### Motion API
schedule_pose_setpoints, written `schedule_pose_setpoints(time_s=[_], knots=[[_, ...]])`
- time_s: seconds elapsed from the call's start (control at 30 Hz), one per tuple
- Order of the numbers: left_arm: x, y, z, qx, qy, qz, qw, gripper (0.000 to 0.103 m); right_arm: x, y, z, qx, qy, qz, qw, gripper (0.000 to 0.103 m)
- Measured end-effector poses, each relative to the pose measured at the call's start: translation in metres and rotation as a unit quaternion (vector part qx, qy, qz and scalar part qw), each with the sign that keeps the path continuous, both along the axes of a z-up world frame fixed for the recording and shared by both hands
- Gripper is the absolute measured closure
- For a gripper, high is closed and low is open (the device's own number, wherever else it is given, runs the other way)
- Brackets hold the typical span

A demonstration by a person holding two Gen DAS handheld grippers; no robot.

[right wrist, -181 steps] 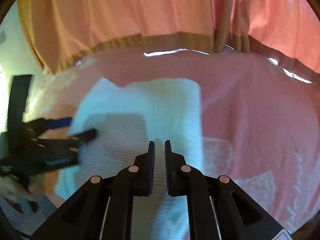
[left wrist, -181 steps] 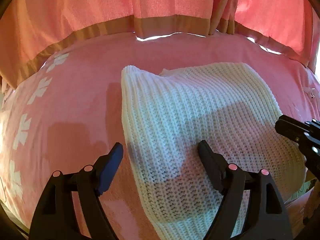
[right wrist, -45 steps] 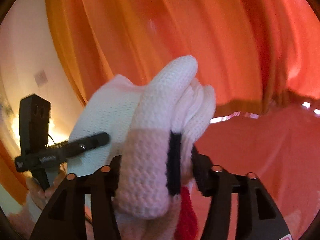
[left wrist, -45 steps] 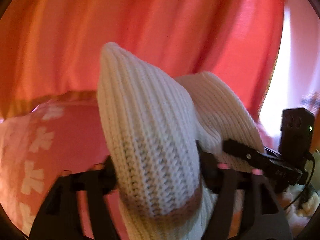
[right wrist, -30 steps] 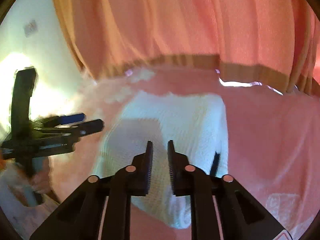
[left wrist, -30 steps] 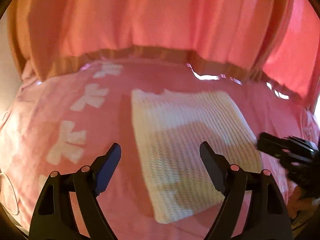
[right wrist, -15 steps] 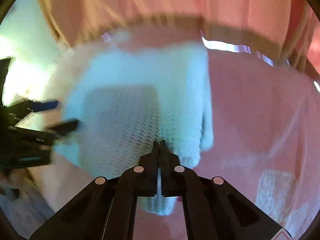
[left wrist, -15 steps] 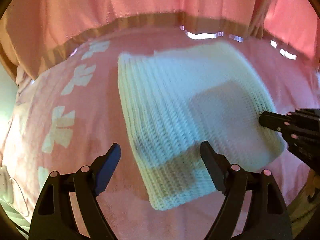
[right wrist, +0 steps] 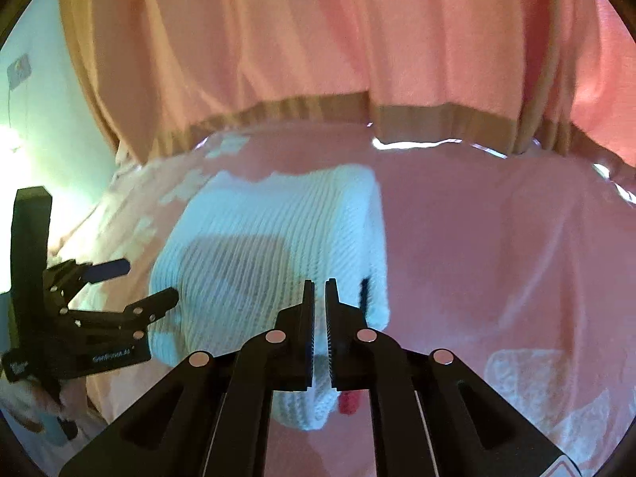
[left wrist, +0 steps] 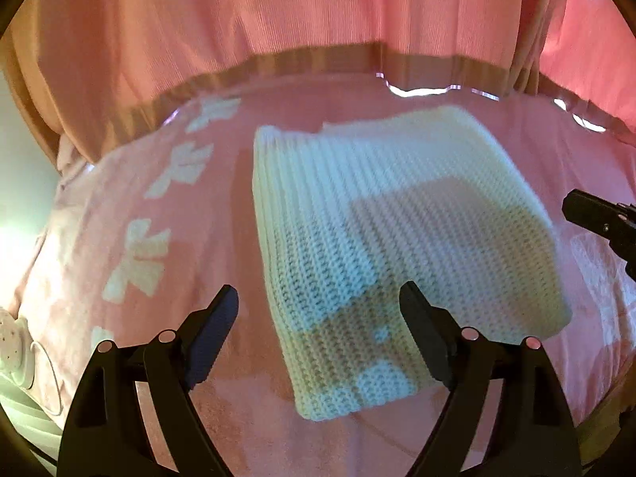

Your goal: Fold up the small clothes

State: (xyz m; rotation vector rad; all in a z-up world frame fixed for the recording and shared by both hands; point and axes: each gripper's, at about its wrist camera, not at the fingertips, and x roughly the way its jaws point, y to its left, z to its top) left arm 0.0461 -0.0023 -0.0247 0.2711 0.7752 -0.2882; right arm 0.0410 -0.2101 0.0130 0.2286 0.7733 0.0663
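The white knitted garment (left wrist: 381, 238) lies folded into a thick rectangle on the pink bedspread (left wrist: 159, 214), in front of the pink curtain (left wrist: 278, 20). The left gripper (left wrist: 318, 330) hovers over its near corner, jaws wide, nothing between them. The right gripper (right wrist: 320, 302) shows only a narrow gap, which is widening, and nothing is pinched there. Something small and red (right wrist: 349, 401) peeks out by the knit's near edge, perhaps a trim. The chunky knit looks soft, light and springy; I'd pinch all layers together at a corner so the fold doesn't spring apart
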Motion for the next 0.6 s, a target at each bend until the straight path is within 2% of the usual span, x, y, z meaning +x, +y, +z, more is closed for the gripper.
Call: schedule_pose_setpoints(time_s=[0.07, 0.13, 0.17, 0.2, 0.33, 0.37, 0.4, 0.43, 0.47, 0.6], knots=[[-0.002, -0.002, 0.004, -0.013, 0.000, 0.004, 0.9999, 0.021, 0.003, -0.003, -0.001, 0.009, 0.004, 0.000, 1.000, 0.092], [0.001, -0.003, 0.006, -0.026, 0.006, 0.007, 0.9996, 0.017, 0.012, -0.008, -0.002, 0.024, 0.012, 0.000, 1.000, 0.065], [0.006, -0.004, 0.008, -0.032, 0.012, 0.007, 0.9994, 0.015, 0.016, -0.010, -0.002, 0.027, 0.011, -0.005, 1.000, 0.042], [0.006, -0.004, 0.010, -0.040, 0.017, 0.009, 0.9990, 0.014, 0.023, -0.014, -0.001, 0.030, 0.009, -0.013, 0.999, 0.035], [0.039, 0.004, 0.010, -0.095, 0.050, 0.038, 0.9935, 0.014, 0.057, -0.014, -0.015, 0.016, 0.038, -0.007, 0.999, 0.035], [0.049, 0.006, 0.008, -0.102, 0.057, 0.051, 0.9918, 0.014, 0.063, -0.013, -0.023, 0.018, 0.050, -0.005, 0.999, 0.039], [0.055, 0.006, 0.006, -0.101, 0.058, 0.057, 0.9916, 0.015, 0.074, -0.013, -0.039, 0.031, 0.071, 0.001, 0.997, 0.071], [0.059, 0.004, 0.004, -0.095, 0.056, 0.061, 0.9920, 0.018, 0.078, -0.013, -0.046, 0.048, 0.082, 0.009, 0.995, 0.084], [0.062, 0.002, 0.003, -0.087, 0.053, 0.063, 0.9928, 0.020, 0.081, -0.014, -0.050, 0.066, 0.088, 0.013, 0.994, 0.084], [0.062, -0.011, 0.006, -0.068, 0.036, 0.046, 0.9960, 0.021, 0.065, -0.011, -0.004, 0.050, -0.007, 0.021, 0.999, 0.085]])
